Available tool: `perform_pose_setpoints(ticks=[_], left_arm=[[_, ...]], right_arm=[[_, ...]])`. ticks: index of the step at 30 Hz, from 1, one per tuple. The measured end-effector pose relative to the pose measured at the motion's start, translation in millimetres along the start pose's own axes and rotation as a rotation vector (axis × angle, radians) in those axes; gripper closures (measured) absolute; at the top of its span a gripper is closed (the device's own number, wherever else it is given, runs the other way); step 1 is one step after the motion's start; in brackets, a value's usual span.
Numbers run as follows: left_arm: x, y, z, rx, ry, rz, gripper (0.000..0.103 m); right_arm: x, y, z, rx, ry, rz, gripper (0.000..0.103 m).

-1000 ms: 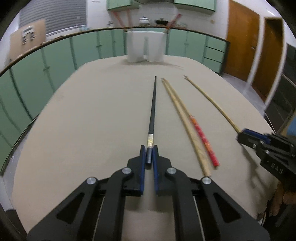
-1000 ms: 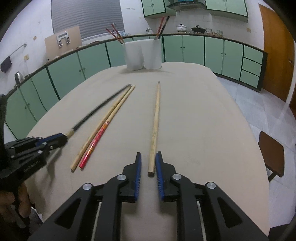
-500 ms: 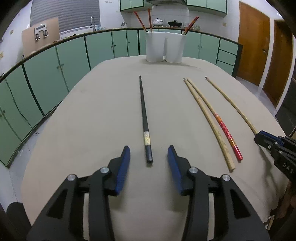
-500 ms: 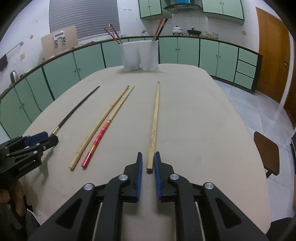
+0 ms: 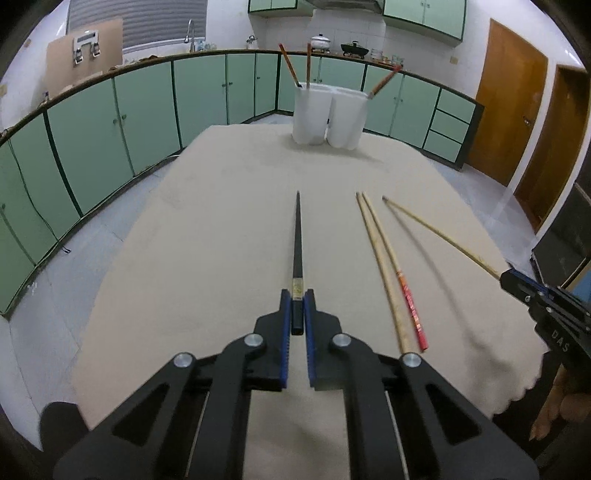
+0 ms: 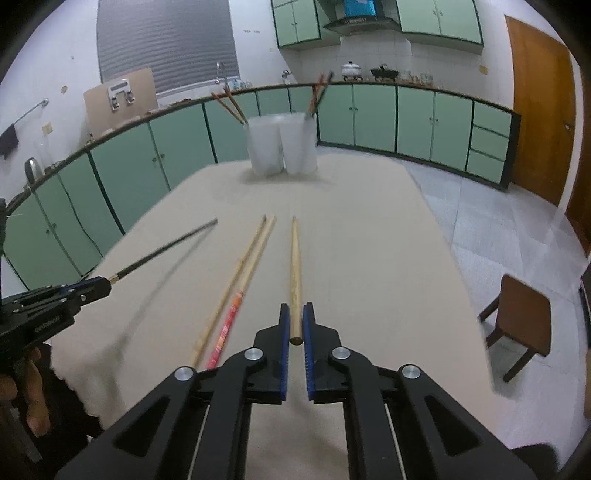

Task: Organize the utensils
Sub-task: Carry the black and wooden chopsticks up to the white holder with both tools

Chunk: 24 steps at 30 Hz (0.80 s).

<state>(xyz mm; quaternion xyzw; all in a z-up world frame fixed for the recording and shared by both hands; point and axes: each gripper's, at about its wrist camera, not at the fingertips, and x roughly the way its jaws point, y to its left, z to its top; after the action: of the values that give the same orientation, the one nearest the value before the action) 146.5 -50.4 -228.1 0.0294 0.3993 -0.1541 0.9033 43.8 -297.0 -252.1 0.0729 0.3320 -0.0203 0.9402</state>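
Dim, even indoor light with a cool green cast. Strong fisheye bending curves the cabinets (image 5: 110,122) toward nine o'clock, and black vignette fills the corners. The lifted chopsticks' shadows on the tablecloth (image 6: 369,240) smear with motion blur. No glare.

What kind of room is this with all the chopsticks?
It looks like a home kitchen. Green cabinets run along the walls under a counter, a white pot and a black pan sit on the stove under a range hood, and a sink tap stands by the window.
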Motion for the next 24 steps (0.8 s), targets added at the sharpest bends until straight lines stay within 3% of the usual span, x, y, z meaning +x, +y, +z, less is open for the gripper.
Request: perform_pose_setpoints(ticks=[10, 15, 24], left_arm=[[-45, 6, 61, 0.042, -0.029, -0.026, 0.097], [-46, 2, 88, 0.085, -0.009, -0.052, 0.097], [-44, -4, 128, 0.134, 0.013, -0.077, 0.097]], right_arm=[[-49, 12, 91, -0.125, -0.064, 0.037, 0.096], [-37, 18, 133, -0.182, -0.028, 0.055, 0.096], [-11, 16, 174, -0.222, 0.020, 0.086, 0.096]])
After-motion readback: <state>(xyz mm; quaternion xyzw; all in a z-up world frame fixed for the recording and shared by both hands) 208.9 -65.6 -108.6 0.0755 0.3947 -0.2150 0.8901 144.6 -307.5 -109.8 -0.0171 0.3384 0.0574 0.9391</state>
